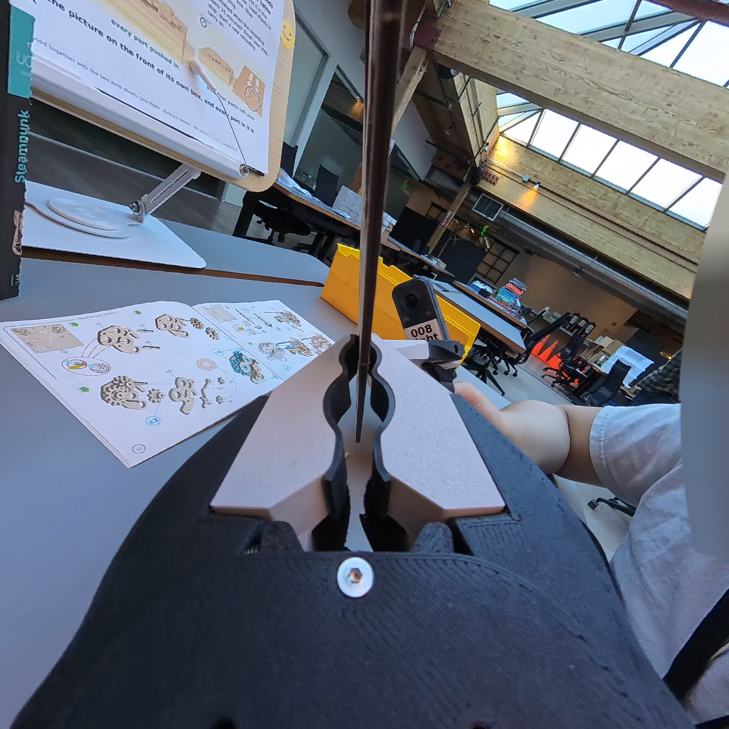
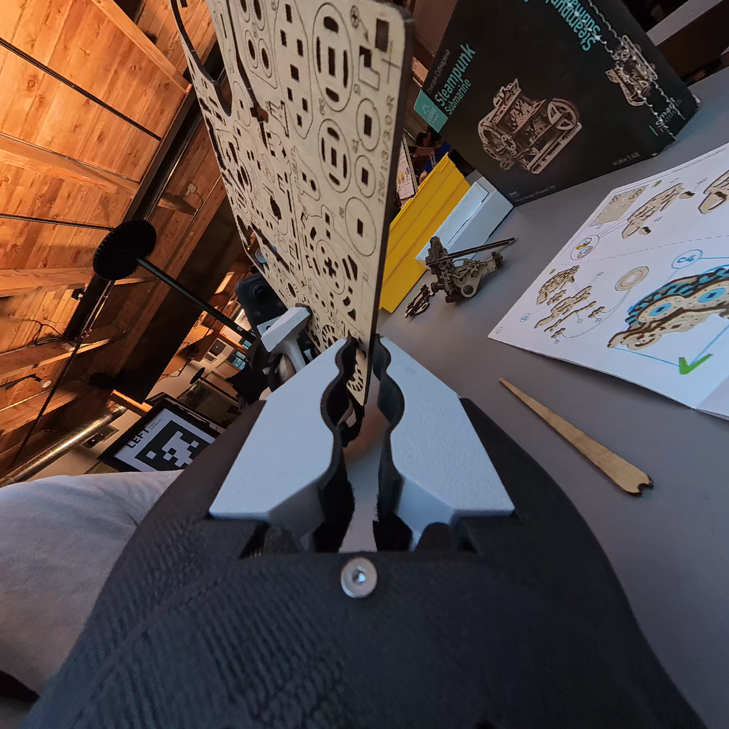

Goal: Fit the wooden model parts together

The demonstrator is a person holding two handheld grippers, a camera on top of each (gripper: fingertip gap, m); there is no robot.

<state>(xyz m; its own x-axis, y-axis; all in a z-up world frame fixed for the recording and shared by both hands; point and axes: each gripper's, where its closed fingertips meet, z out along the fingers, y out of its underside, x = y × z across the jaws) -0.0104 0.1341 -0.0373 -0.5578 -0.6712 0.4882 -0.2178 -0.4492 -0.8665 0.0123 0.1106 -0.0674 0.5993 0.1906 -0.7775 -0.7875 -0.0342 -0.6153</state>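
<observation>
A grey table point(image 2: 552, 434) is being lit by skylights in a timber-beamed workshop. An open instruction booklet point(image 1: 157, 367) is being kept flat on it, with a yellow bin point(image 1: 355, 292) beyond and a dark model box point(image 2: 552, 90) standing behind. A laser-cut wooden parts sheet point(image 2: 315, 157) is being held upright above the table, clamped at its lower edge by both claws: the left gripper point(image 1: 359, 394) is being closed on its thin edge (seen only as a dark blade), and the right gripper point(image 2: 367, 378) is being closed on its lower corner. A partly built wooden assembly point(image 2: 457, 272) and a pointed wooden stick point(image 2: 572, 438) are being left lying on the table beside the booklet.
</observation>
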